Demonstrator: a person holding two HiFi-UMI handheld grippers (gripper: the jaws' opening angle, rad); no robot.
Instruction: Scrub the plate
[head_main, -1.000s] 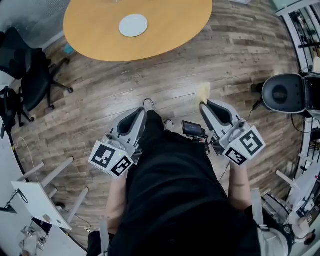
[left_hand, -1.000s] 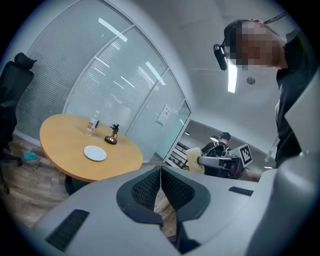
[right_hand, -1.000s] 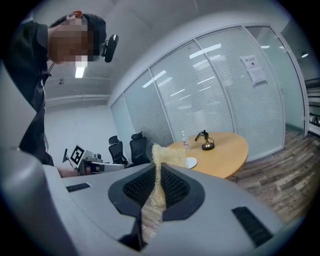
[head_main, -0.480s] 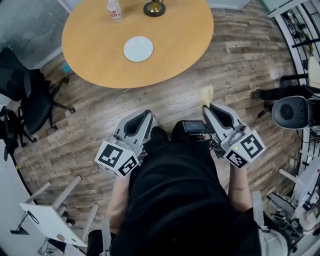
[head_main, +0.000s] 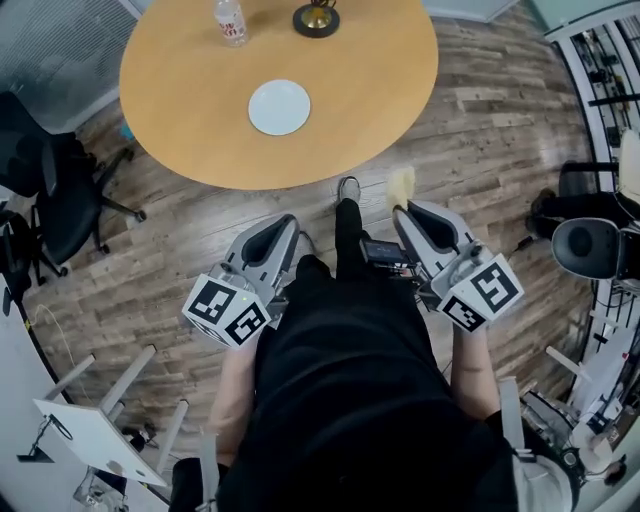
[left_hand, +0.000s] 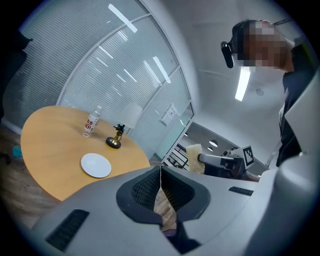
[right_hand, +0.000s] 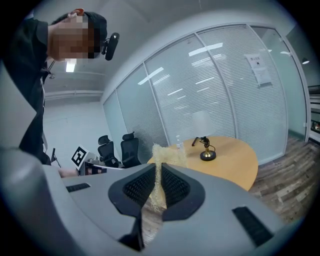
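Observation:
A white plate (head_main: 279, 107) lies bare on the round wooden table (head_main: 380, 90), well ahead of both grippers; the left gripper view also shows the plate (left_hand: 96, 165). My left gripper (head_main: 290, 222) is held low over the floor, short of the table edge. In its own view the left gripper (left_hand: 161, 172) has its jaws shut with nothing between them. My right gripper (head_main: 400, 212) is shut on a pale yellow fibrous scrubber (head_main: 401, 186) that sticks out past its tips. The scrubber (right_hand: 163, 159) fills the closed jaws of the right gripper (right_hand: 159, 172) in its own view.
A small bottle (head_main: 230, 20) and a desk lamp's base (head_main: 316, 18) stand at the table's far side. Black office chairs (head_main: 55, 185) sit at the left, another chair (head_main: 590, 245) at the right. A white stand (head_main: 85, 425) is at the lower left. My shoe (head_main: 348, 188) nears the table.
The table and plate have drawn closer and lower in the head view; the bottle and lamp came into sight. Both grippers stay held the same, the right still holding the scrubber.

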